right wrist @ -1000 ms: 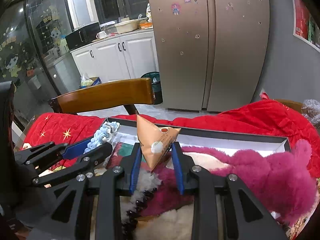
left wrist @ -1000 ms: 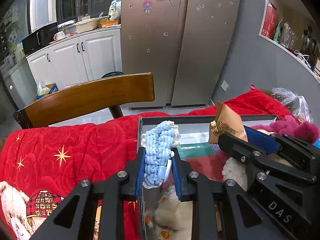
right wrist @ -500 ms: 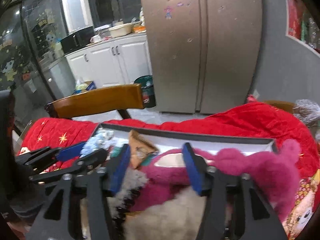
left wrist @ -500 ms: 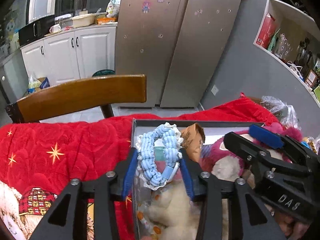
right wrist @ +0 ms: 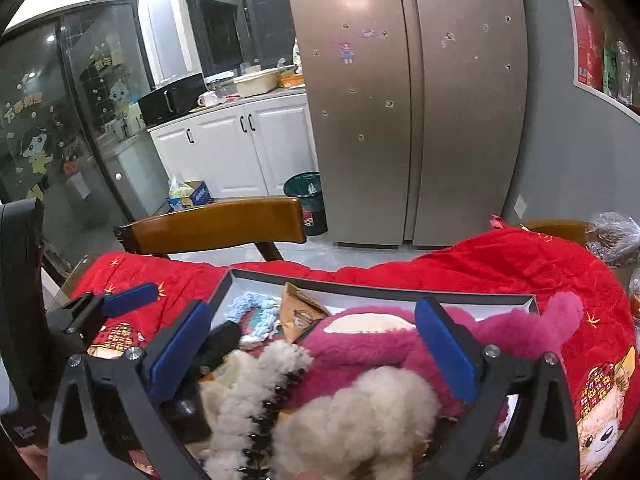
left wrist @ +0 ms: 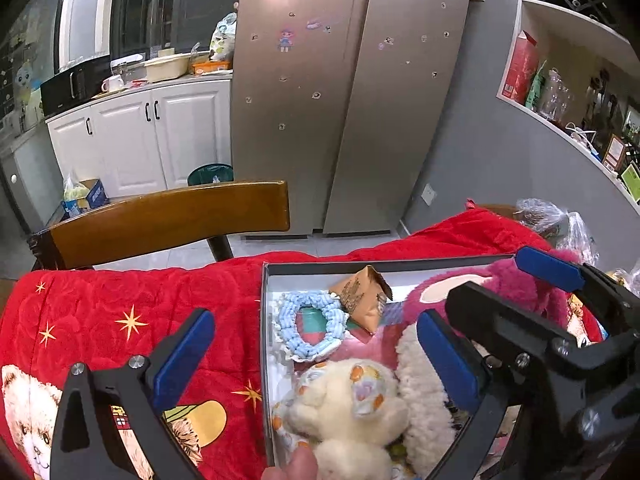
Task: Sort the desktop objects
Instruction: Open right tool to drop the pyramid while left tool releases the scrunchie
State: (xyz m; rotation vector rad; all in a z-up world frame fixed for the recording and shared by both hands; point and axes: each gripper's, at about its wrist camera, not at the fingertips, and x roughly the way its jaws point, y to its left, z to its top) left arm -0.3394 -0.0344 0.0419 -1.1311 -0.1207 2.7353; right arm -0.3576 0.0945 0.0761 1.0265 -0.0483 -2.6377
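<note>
A grey open box (left wrist: 380, 266) lies on the red star-patterned cloth (left wrist: 132, 312). Inside it lie a light blue scrunchie (left wrist: 310, 324), a brown pyramid-shaped packet (left wrist: 362, 298), a pink plush (left wrist: 460, 292) and a cream plush (left wrist: 352, 396). My left gripper (left wrist: 316, 356) hovers over the box's left part, its jaws opening wide; the scrunchie lies loose below, touching neither pad. My right gripper (right wrist: 312, 340) hangs above the pink plush (right wrist: 372, 332) and a white fluffy item (right wrist: 360, 412), jaws also opening, gripping nothing. The packet (right wrist: 300, 314) and scrunchie (right wrist: 248, 308) lie beyond it.
A wooden chair back (left wrist: 168, 216) stands behind the table's far edge. Crinkled plastic bags (left wrist: 560, 224) sit at the far right corner. A fridge (left wrist: 344, 100) and white cabinets (left wrist: 140, 140) lie beyond. The left gripper's fingers (right wrist: 128, 294) reach in close beside the right gripper.
Both grippers went from shut to wide open and rose. The left let go of the blue scrunchie, the right let go of the brown packet; both now lie in the box.
</note>
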